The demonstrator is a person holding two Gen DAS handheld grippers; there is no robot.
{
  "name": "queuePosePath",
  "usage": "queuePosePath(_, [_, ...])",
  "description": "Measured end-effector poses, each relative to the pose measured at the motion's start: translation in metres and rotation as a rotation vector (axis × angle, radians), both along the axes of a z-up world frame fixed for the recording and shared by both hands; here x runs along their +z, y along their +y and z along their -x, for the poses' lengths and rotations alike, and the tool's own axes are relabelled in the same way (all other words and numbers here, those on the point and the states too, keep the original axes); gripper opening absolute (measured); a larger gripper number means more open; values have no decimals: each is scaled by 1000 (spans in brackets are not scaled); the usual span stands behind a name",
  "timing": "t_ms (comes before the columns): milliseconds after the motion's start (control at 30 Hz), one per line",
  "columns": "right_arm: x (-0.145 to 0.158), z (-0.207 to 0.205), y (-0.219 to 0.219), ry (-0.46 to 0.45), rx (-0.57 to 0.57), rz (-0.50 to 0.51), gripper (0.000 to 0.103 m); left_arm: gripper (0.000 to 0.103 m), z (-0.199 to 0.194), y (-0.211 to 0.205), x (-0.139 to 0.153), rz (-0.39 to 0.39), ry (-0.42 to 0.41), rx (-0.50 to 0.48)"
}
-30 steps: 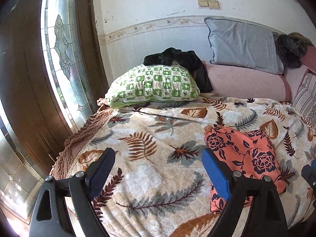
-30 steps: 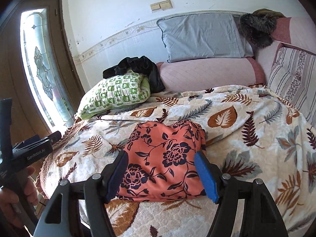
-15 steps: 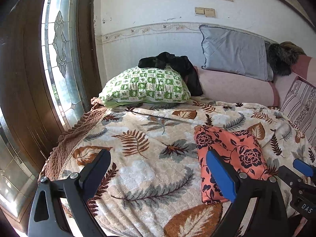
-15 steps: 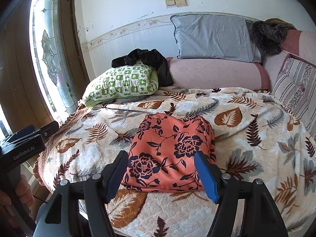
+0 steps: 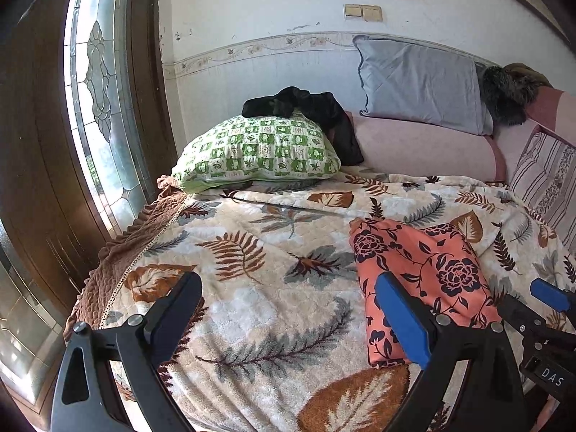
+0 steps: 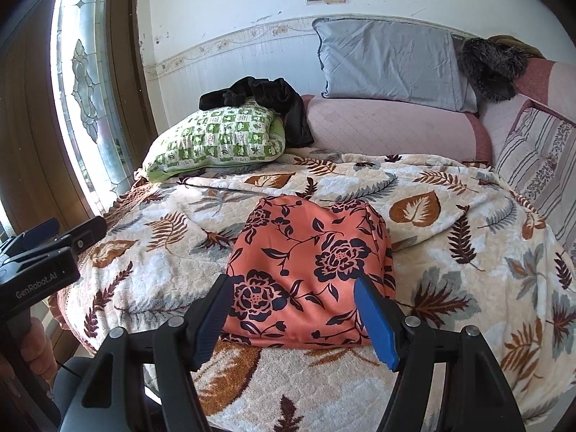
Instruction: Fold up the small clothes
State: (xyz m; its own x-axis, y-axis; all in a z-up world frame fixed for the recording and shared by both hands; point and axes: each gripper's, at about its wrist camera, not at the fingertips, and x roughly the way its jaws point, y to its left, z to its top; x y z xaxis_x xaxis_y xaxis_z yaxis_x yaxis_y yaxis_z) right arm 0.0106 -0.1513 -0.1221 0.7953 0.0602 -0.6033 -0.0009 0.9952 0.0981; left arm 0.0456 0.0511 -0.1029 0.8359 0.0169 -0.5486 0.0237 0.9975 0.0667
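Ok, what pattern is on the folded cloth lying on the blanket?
Coral-orange with dark navy roses and leafy vines on the cloth, clearest in the right wrist view.

The left gripper [image 5: 288,309] is hanging wide open over the leafy blanket [image 5: 273,252], holding nothing. The folded orange flowery cloth [image 5: 424,270] is lying flat just beside its blue finger [image 5: 403,320]. The right gripper [image 5: 547,309] is peeking in at the edge, maybe open, mostly cut off.

Smooth satiny floral garment [image 6: 309,266] on fluffy plush blanket [image 6: 450,259]
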Motion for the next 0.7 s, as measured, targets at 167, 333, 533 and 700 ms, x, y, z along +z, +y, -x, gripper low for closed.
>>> queuePosePath(167, [1, -8, 5, 28, -52, 38, 73, 97, 0, 1, 0, 3, -6, -6])
queuePosePath(333, [-3, -26, 12, 115, -141, 119, 73, 97, -1, 2, -1, 0, -4, -15])
queuePosePath(533, [3, -32, 12, 142, -192, 149, 73, 97, -3, 1, -2, 2, 1, -20])
queuePosePath(700, [8, -36, 7, 134, -208, 173, 73, 97, -7, -7, -2, -8, 5, -28])
